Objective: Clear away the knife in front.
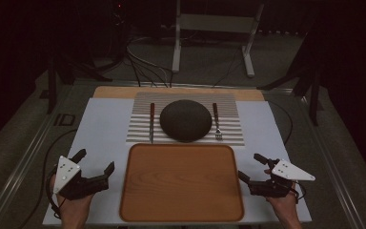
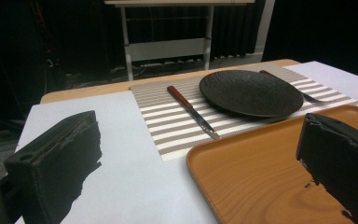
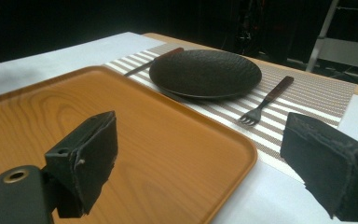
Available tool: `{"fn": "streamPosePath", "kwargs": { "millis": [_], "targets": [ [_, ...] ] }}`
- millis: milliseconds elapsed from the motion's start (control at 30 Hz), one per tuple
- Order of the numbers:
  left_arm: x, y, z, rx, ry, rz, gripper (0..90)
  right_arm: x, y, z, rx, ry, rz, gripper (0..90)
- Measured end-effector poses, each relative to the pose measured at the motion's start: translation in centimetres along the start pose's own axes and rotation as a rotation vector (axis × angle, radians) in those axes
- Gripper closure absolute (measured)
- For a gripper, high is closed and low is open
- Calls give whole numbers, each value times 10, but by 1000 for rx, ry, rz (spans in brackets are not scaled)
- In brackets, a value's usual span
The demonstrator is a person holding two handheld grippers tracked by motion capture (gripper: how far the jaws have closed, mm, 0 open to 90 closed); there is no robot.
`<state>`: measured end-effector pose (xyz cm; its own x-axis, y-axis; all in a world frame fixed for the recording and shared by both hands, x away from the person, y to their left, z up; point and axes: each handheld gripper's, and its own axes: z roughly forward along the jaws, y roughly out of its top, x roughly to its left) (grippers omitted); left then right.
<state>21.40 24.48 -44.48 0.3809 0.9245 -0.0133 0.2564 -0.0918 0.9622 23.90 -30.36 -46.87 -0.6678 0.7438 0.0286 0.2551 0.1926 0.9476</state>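
the high view looks forward and down from above the person's side of the table, far enough back to take in the whole white table top [image 1: 100, 129] and the dark floor beyond. the left gripper view sits low and close at the table's near left, facing forward and rightward across the tray [image 2: 256, 172] toward the black plate [image 2: 251, 92]. the right gripper view sits low at the near right, facing forward and leftward. both gripper views share the tray, plate and striped mat [image 3: 307, 95].

A dark lab or studio: black curtains [image 2: 28, 46], floor cables [image 1: 143, 67], metal stand [image 1: 214, 28].
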Motion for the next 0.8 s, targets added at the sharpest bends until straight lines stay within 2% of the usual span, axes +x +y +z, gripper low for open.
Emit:
{"fn": "streamPosePath", "kwargs": {
  "millis": [233, 400, 500, 600, 800],
  "targets": [
    [-2, 0, 0, 3, 1, 5, 3, -2, 0, -1, -11, -9, 4, 112],
    [-2, 2, 0, 5, 8, -6, 2, -4, 0, 1, -8, -13, 5, 112],
    [0, 5, 1, -2, 9, -16, 2, -4, -1, 2, -7, -17, 5, 113],
    [1, 8, 3, 13, 13, -16, 2, -5, -1, 3, -9, -20, 11, 113],
    [-1, 16, 9, 20, -1, -18, 2, -6, -2, 2, -12, -29, 16, 113]
  ]
}}
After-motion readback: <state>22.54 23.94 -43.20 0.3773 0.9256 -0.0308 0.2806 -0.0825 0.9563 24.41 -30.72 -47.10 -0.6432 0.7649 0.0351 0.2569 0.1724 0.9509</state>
